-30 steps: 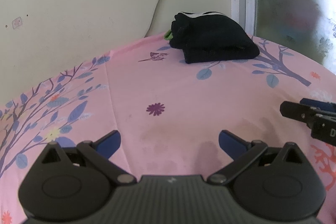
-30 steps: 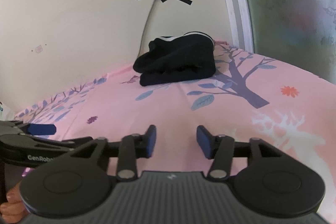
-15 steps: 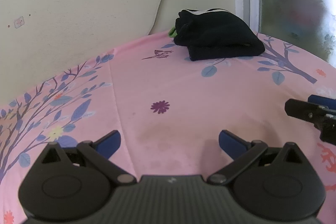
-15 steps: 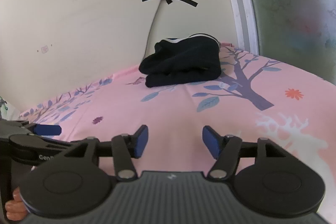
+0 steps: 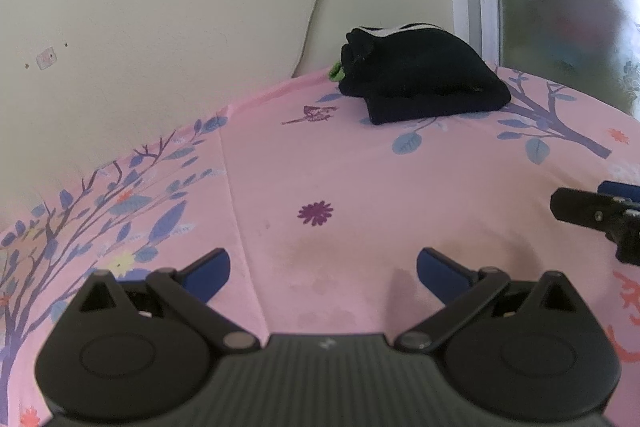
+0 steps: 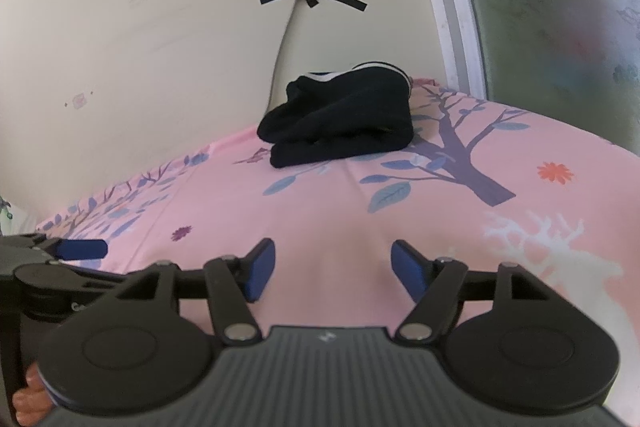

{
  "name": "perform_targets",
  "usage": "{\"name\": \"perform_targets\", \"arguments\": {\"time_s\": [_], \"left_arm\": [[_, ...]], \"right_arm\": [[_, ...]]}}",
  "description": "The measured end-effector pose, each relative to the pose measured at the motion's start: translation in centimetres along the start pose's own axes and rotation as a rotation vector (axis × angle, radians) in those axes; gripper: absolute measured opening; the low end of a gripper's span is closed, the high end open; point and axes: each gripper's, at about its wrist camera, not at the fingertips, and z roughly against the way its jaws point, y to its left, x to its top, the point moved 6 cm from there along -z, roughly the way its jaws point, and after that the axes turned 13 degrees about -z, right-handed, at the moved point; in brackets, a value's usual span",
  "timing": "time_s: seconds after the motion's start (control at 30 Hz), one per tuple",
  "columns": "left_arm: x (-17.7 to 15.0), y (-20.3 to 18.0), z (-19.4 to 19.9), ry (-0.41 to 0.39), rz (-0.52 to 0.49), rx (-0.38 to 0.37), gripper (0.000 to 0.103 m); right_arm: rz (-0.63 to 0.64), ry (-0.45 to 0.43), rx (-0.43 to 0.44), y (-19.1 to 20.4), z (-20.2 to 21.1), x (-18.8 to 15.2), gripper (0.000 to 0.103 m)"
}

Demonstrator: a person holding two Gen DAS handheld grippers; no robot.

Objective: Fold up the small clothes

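One folded black garment lies on the pink floral sheet; the left gripper is spread empty and the right gripper is opening, empty.

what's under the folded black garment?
The folded black garment lies on the pink floral sheet. A green bit pokes out at its left edge; the rest underneath is covered.

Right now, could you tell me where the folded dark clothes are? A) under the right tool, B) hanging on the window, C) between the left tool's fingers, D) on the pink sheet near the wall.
D: the dark clothes lie folded on the pink sheet by the wall, clear of both tools.
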Motion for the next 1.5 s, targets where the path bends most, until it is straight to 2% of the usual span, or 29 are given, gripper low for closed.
{"name": "perform_targets", "arguments": {"time_s": [0.63,1.1,1.2,1.27,1.33,1.5], "left_arm": [[0.4,0.0,0.8,-0.027,0.001,0.016,0.103],[0.1,0.1,0.2,0.004,-0.011,0.042,0.103],[0.0,0.1,-0.1,0.02,-0.009,0.043,0.103],[-0.1,0.2,-0.2,0.023,-0.006,0.046,0.103],[-0.1,0.2,-0.2,0.027,-0.003,0.047,0.103],[-0.2,0.2,-0.3,0.036,-0.006,0.048,0.103]], "right_arm": [[-0.01,-0.007,-0.001,0.0,0.2,0.1,0.067],[-0.015,-0.006,-0.001,-0.1,0.1,0.1,0.069],[-0.019,0.002,0.0,-0.1,0.0,0.0,0.071],[-0.024,0.002,0.0,-0.1,0.0,0.0,0.081],[-0.027,-0.01,0.002,-0.1,0.1,0.1,0.085],[-0.022,-0.01,0.002,-0.1,0.2,0.1,0.085]]}}
